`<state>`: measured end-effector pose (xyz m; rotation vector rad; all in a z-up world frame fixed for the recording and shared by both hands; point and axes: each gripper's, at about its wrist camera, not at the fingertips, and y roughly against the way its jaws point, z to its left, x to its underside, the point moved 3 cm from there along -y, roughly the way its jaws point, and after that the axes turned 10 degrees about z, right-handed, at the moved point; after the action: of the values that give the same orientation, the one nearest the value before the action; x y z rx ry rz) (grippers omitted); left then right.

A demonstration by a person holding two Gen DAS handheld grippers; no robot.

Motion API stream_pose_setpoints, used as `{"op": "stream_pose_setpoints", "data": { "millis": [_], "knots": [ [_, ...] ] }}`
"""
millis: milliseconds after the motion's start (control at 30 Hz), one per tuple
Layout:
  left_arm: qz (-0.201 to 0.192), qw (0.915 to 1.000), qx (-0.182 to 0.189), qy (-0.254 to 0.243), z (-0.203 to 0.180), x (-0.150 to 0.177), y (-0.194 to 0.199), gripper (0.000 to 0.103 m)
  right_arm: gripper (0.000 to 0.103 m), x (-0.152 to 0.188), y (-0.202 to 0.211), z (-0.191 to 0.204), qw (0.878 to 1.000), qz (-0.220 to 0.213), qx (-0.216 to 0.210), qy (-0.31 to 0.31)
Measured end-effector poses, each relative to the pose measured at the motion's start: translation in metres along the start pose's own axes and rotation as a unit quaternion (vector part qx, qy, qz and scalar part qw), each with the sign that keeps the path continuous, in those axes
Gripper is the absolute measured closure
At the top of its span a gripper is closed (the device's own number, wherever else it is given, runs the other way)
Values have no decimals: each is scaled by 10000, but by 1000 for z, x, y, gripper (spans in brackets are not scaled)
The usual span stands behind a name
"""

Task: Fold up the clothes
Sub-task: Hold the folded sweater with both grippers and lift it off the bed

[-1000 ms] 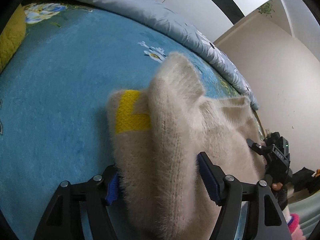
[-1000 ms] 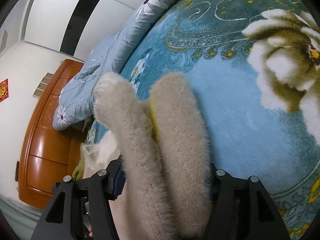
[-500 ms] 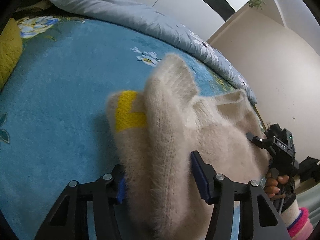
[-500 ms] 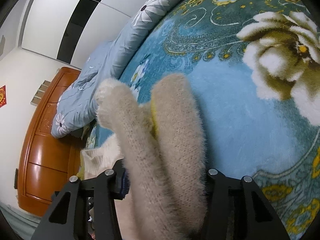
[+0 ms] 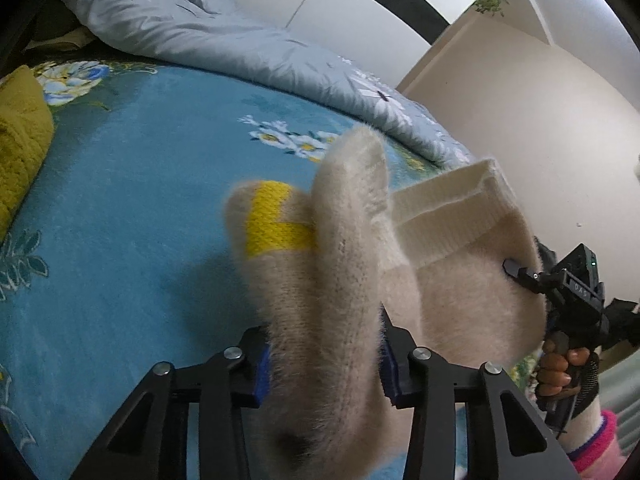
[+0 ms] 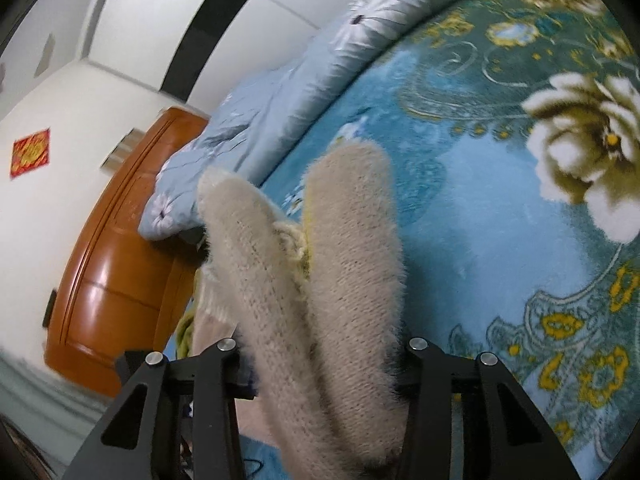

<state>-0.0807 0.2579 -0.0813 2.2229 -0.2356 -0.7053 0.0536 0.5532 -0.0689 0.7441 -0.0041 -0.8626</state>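
Observation:
A fluffy cream sweater (image 5: 340,264) with a yellow patch (image 5: 276,236) is held up above the blue floral bedspread (image 5: 120,208). My left gripper (image 5: 324,368) is shut on a bunched fold of it. My right gripper (image 6: 324,364) is shut on another thick fold of the sweater (image 6: 344,264). In the left wrist view the right gripper (image 5: 560,280) shows at the sweater's far right edge, with the hand below it. The sweater's ribbed hem (image 5: 444,208) hangs between the two grippers.
A grey-blue floral quilt (image 5: 224,40) is bunched along the bed's far side. A mustard-yellow garment (image 5: 20,148) lies at the left edge. A wooden headboard (image 6: 108,272) stands left in the right wrist view. White walls rise behind the bed.
Both grippers have lifted the sweater higher off the bedspread and tilted up. The ribbed hem has come into view between them. Both grips are unchanged.

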Motion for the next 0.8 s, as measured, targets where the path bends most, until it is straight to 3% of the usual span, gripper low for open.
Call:
{"op": "stream_pose_setpoints", "data": {
  "millis": [233, 433, 533, 667, 800],
  "knots": [
    [379, 9987, 347, -18, -24, 11, -15, 61, 59, 16, 42, -3, 9996, -206, -55, 159],
    [655, 9974, 240, 192, -17, 26, -43, 60, 59, 28, 57, -39, 9992, -334, -159, -159],
    [689, 9964, 359, 348, -8, 29, -46, 55, 59, 33, 52, -58, 9981, -369, -292, -406],
    [759, 9959, 292, 404, -4, 27, -56, 36, 59, 35, 44, -84, 9957, -376, -420, -730],
    [954, 9914, 641, 629, -6, 27, -69, 36, 57, 34, 39, -99, 9938, -314, -490, -952]
  ]
}}
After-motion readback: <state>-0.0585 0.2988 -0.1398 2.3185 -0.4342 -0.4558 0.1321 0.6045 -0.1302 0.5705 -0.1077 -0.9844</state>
